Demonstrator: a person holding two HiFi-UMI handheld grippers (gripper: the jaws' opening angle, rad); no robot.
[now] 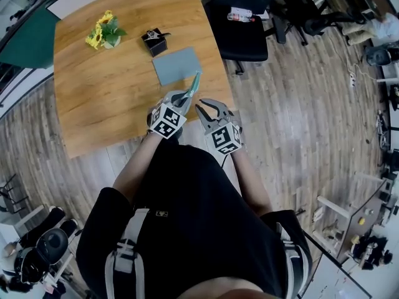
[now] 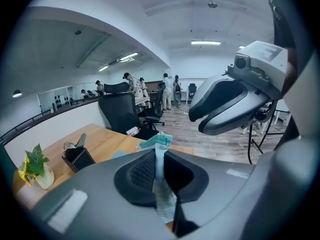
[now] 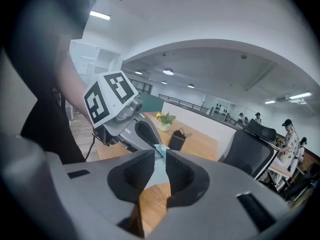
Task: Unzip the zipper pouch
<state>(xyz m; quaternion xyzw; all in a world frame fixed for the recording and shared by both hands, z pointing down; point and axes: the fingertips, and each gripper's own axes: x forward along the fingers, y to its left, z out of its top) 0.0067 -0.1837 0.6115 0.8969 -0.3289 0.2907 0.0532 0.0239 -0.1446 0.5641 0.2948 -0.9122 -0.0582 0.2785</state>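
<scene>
A grey-blue zipper pouch (image 1: 176,65) lies flat on the wooden table (image 1: 106,98), and its near corner (image 1: 195,81) is lifted off the wood. My left gripper (image 1: 189,96) is shut on that corner. In the left gripper view the teal fabric (image 2: 157,143) stands pinched between the pads of the left gripper (image 2: 157,170). My right gripper (image 1: 206,107) hovers just right of it, over the table's near edge, its jaws a narrow gap apart with nothing pressed between them. In the right gripper view the pouch (image 3: 159,173) shows beyond the gap of the right gripper (image 3: 159,165).
A small vase of yellow flowers (image 1: 104,32) and a black box (image 1: 154,41) stand at the table's far side. A black office chair (image 1: 240,27) sits beyond the table's right edge. Several people stand far off across the room (image 2: 167,89).
</scene>
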